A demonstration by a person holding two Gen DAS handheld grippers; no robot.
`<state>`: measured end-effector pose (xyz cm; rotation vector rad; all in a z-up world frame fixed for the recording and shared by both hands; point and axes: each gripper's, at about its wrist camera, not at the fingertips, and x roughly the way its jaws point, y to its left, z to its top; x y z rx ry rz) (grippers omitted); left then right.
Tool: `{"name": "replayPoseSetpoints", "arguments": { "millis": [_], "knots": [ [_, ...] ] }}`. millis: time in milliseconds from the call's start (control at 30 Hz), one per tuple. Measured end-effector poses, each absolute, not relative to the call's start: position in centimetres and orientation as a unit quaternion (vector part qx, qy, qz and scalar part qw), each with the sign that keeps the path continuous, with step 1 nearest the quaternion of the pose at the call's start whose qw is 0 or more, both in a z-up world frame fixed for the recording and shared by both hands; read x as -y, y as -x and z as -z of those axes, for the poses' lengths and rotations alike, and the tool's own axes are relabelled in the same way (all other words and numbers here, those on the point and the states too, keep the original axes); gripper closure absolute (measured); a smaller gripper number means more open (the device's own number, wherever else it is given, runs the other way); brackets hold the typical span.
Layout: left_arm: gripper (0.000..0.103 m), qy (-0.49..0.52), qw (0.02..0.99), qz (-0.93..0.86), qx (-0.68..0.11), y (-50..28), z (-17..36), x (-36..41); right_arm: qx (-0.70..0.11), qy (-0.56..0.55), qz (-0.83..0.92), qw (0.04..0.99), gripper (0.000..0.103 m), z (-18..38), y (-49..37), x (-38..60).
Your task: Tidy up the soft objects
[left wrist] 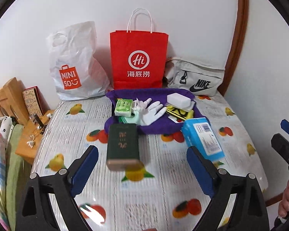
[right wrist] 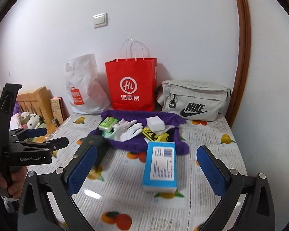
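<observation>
Purple fleecy cloth lies spread at the far middle of a table under a clear plastic cover printed with fruit. On the cloth: a green-and-white soft tissue packet at the left, a white rubber glove with fingers splayed beside it, a pale green glove partly under the white one, a white rectangular sponge block at the right rear, and a yellow-and-black patterned fabric piece in front of that block.

Dark green rectangular box with gold lettering rests on the table at the cloth's near left edge. Light blue rectangular box with a printed white label rests at the cloth's near right edge.

Left gripper: jaws wide, blue pads either side of the green box in view but not touching it; nothing held. Right gripper: jaws wide, flanking the blue box without contact; nothing held. A hand grips each gripper's handle at the frame edges.

Against the white wall behind: a white crinkled plastic shopping bag with an orange logo, a red paper carrier bag with white cord handles, and a grey fabric waist bag with a black logo. A wooden bed frame stands left of the table.
</observation>
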<state>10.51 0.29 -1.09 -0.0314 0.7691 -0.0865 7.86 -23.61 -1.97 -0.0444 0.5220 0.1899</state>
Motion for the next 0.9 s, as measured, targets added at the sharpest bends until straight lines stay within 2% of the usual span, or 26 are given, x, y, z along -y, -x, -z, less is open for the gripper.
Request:
{"name": "replayPoseSetpoints", "arguments": {
  "millis": [333,900],
  "knots": [
    [0.010,0.014,0.940,0.033,-0.338,-2.9,-0.2,0.1,-0.242,0.022,-0.077,0.967,0.001,2.3,0.3,24.4],
    [0.010,0.011,0.946,0.031,-0.324,0.0,-0.9,1.0,-0.237,-0.007,-0.074,0.969,0.001,2.7,3.5,25.7]
  ]
}}
